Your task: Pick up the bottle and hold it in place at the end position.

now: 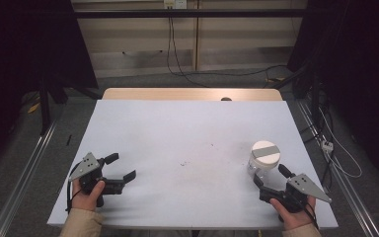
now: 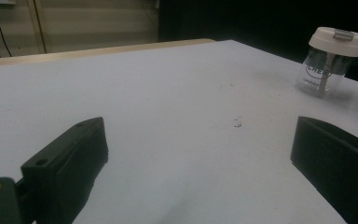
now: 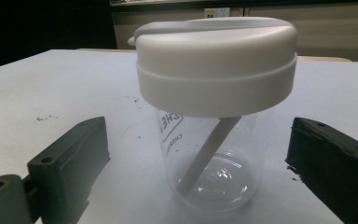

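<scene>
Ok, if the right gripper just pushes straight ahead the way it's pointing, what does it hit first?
The clear jar with the white lid. It stands upright straight ahead of the right gripper, centred on the gap between the open jaws, so it would likely slide in between them. How close it is cannot be told.

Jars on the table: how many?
1. A clear jar with a white lid stands upright at the table's right side, just ahead of the right gripper, whose jaws stand open. Nothing seems to hide another.
</scene>
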